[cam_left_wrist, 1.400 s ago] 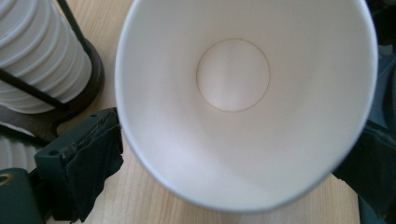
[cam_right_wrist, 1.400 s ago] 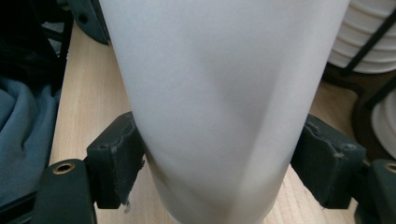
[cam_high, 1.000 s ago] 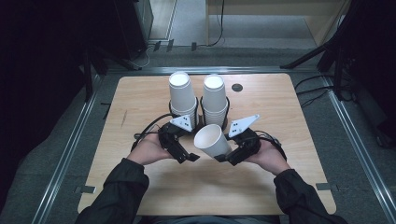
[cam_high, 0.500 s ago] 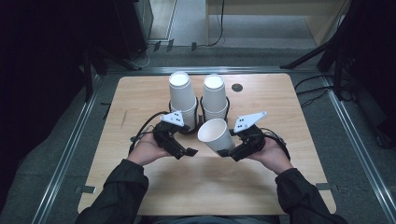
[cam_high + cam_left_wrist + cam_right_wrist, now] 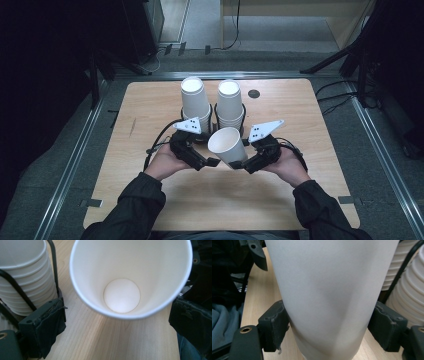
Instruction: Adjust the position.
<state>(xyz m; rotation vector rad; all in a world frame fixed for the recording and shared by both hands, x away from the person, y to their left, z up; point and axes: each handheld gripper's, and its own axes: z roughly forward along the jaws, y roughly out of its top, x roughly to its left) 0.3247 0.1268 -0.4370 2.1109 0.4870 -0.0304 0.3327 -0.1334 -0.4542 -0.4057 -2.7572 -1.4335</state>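
In the right gripper view, a white paper cup [image 5: 329,297] is seen clamped at its wall between the right gripper's [image 5: 332,332] black padded jaws. In the high view, the cup is held tilted, its mouth turned toward the left gripper [image 5: 212,162], whose jaws stand apart just beside the rim.

On the table [image 5: 150,200], two stacks of cups stand side by side toward the far edge, the left stack [image 5: 194,100] beside the right stack [image 5: 230,102]. Just before them a single cup [image 5: 227,146] lies tilted, between the left gripper [image 5: 212,162] and right gripper [image 5: 235,164]
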